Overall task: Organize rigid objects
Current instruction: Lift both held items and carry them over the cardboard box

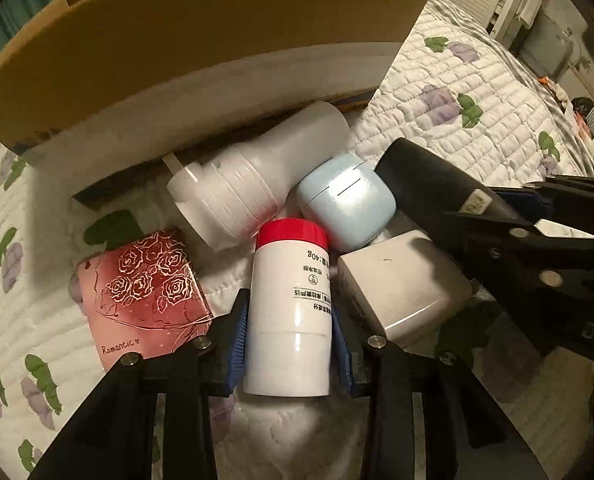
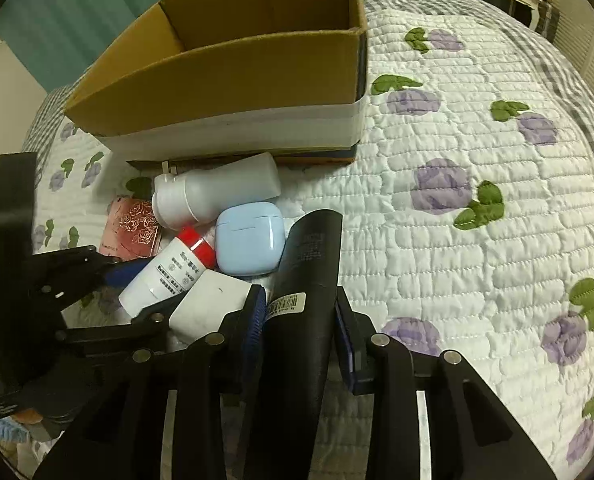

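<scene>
My left gripper (image 1: 289, 344) is shut on a white bottle with a red cap (image 1: 289, 308), which also shows in the right wrist view (image 2: 165, 276). My right gripper (image 2: 301, 320) is shut on a black tube (image 2: 305, 300), seen from the left wrist view (image 1: 437, 188) too. Between them lie a large white bottle (image 1: 257, 184), a light blue earbud case (image 1: 347, 200), a white charger block (image 1: 401, 292) and a red rose-print card box (image 1: 145, 296). An open cardboard box (image 2: 233, 80) stands just behind the pile.
Everything rests on a white quilted bedspread with purple flowers (image 2: 457, 200). Quilt stretches to the right of the box. Furniture and clutter (image 1: 569, 80) stand beyond the bed's far edge.
</scene>
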Demonstrator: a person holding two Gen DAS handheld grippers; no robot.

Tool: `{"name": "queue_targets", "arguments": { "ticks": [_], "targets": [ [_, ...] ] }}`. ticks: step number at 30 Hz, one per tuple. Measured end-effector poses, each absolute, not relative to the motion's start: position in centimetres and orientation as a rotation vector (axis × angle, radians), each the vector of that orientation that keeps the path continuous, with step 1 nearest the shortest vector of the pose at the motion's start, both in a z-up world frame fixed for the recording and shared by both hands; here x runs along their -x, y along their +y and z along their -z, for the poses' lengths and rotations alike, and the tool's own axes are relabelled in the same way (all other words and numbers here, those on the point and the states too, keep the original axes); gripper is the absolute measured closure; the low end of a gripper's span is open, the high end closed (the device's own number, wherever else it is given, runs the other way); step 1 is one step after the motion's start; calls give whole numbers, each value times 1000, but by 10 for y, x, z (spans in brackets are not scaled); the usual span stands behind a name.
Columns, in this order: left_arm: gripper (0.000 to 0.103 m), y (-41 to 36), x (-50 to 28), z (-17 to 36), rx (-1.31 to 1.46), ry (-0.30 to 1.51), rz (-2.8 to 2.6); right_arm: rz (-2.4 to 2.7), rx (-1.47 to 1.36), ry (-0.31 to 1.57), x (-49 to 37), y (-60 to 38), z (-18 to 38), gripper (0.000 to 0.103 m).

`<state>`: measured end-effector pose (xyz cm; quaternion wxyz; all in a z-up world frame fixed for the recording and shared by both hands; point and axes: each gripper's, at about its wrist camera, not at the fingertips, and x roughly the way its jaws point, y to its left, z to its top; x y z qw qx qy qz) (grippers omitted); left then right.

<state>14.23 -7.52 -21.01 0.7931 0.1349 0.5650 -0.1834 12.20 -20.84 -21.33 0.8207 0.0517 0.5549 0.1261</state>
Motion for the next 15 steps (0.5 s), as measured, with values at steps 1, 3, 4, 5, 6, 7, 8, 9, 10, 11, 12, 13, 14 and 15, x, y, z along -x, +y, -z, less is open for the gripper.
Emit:
{"name": "queue_targets", "arguments": {
  "ticks": [1,3,4,5,6,7,8,9,10,11,12,13,14,15],
  "targets": [
    [67,-76,-141,208,-292,1206,387,-272,-113,1183,-123,-209,214,72],
    [67,-79,-132,201,-288,1196,374,-274,-105,1175,-122,-207,211,73],
    [67,-76,-128,197,-279,1189,367,-275,-96,1156,-118,-207,207,74],
    [67,-74,-118,190,-264,1179,360,-276,-89,1139,-114,-207,203,74],
    [67,-72,-115,185,-249,1173,353,-276,-82,1124,-111,-206,200,75],
    [67,-71,-112,179,-232,1164,342,-278,-78,1114,-106,-205,195,75],
    [67,-68,-109,171,-212,1154,331,-279,-72,1104,-102,-205,189,75],
    [67,-66,-105,165,-195,1146,323,-279,-66,1087,-98,-205,181,76],
    [67,-64,-101,157,-179,1135,315,-278,-63,1077,-96,-205,177,77],
    [67,-60,-97,149,-164,1118,307,-278,-60,1061,-93,-205,168,78],
    [67,-59,-93,139,-151,1101,302,-278,-59,1052,-90,-204,162,78],
    [67,-57,-89,130,-139,1085,296,-276,-54,1034,-86,-202,151,78],
    [67,-50,-94,125,-130,1074,291,-275,-48,1021,-84,-199,145,78],
    [67,-48,-91,117,-121,1062,287,-276,-44,1011,-81,-198,138,78]
  ]
}}
